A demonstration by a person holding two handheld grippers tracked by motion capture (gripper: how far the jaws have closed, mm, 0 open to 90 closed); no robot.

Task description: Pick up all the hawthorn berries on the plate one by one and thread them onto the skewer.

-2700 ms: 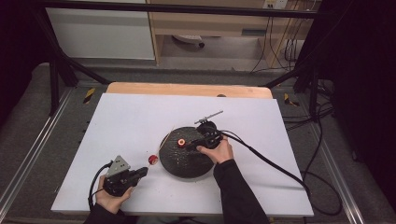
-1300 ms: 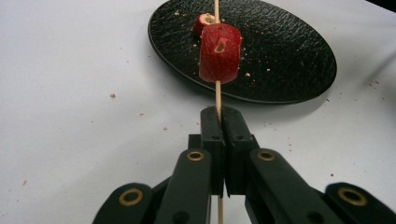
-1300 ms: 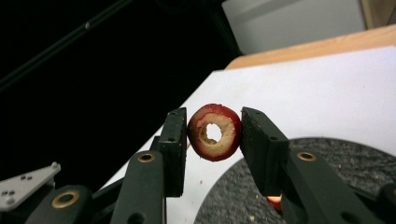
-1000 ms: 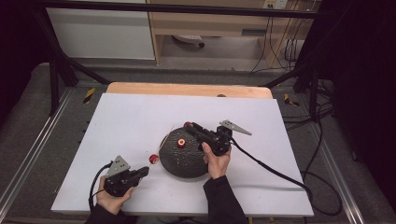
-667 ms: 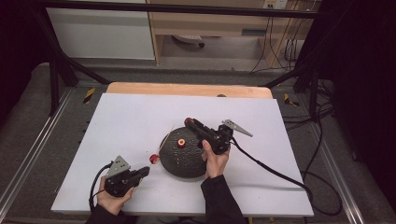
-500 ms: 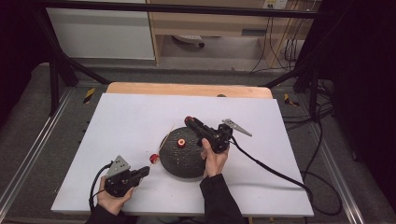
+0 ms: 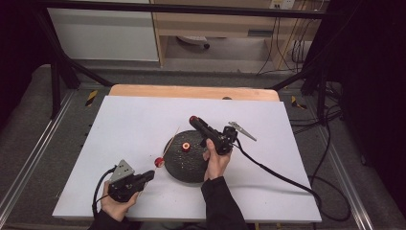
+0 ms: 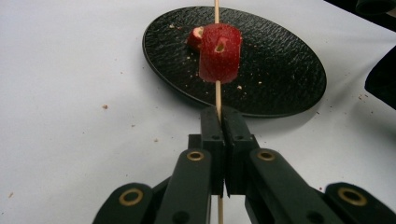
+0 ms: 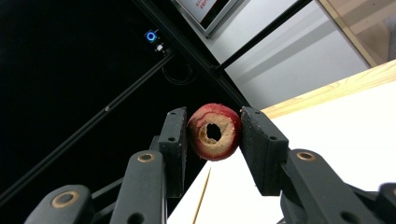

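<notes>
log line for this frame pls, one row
left gripper: shut on skewer | red piece threaded on skewer, over black plate | right gripper: shut on cored red slice, raised | another piece on plate

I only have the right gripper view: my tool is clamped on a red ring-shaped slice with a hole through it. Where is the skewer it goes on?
Observer: The left tool is shut on the thin wooden skewer, near its lower end. It holds the skewer low over the white table, aimed across the round black textured plate.
Operator: Anything on that skewer?
Observer: One red cylindrical chunk is threaded on it, just off the plate's edge in the high view.
Operator: Any other pieces on the plate?
Observer: One small red piece lies on the plate beyond the threaded chunk.
</notes>
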